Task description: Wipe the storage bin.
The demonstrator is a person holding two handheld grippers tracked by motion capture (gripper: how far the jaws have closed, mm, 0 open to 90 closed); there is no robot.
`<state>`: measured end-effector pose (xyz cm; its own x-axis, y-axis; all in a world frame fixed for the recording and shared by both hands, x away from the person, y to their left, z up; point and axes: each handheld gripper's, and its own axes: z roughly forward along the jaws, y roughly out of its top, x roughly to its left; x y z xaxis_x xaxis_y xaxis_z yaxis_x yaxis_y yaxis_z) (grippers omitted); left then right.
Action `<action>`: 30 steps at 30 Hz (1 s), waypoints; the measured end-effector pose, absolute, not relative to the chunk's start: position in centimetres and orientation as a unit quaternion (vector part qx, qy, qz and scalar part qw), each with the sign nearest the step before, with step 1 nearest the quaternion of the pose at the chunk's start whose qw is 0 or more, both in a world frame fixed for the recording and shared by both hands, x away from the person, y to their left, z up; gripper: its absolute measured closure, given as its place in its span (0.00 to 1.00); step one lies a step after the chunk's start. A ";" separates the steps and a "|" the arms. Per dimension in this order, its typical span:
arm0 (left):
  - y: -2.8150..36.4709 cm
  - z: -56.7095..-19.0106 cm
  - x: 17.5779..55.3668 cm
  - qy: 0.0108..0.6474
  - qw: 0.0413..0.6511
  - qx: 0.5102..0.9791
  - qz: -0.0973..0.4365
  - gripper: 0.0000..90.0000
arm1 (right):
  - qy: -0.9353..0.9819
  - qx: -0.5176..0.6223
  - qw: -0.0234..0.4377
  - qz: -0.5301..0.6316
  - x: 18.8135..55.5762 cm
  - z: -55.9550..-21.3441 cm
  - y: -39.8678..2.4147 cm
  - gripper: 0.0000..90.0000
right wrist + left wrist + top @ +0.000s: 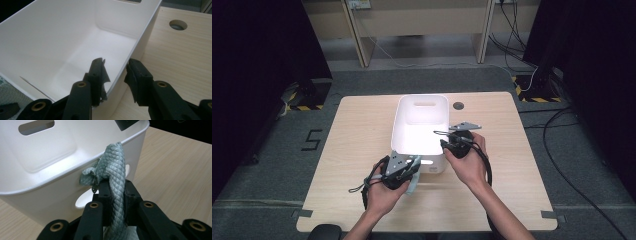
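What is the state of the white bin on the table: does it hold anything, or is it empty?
Empty. The white bin shows a bare floor and walls in the right gripper view; the grey-green cloth is outside, against its near wall, clamped in the left gripper.

A black figure "5" [311, 140] stands on the grey floor at the left of the high view, just beside the table's left edge. It is the one mark that can be read.
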<state>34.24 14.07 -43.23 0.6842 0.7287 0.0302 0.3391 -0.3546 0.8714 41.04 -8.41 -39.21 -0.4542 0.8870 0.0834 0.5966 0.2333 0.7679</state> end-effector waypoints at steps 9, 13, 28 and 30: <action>13.9 -43.2 34.3 0.339 0.460 0.794 0.209 0.89 | 0.762 0.486 0.192 0.382 41.0 -39.2 -8.4 0.73; 13.9 -43.2 34.3 0.337 0.460 0.795 0.209 0.89 | 0.763 0.486 0.191 0.382 41.0 -39.2 -8.4 0.73; 13.7 -44.1 34.3 0.338 0.449 0.800 0.210 0.89 | 0.763 0.486 0.190 0.381 41.0 -39.2 -8.4 0.73; 13.7 -44.3 34.3 0.340 0.447 0.801 0.209 0.89 | 0.762 0.487 0.190 0.382 41.0 -39.2 -8.4 0.73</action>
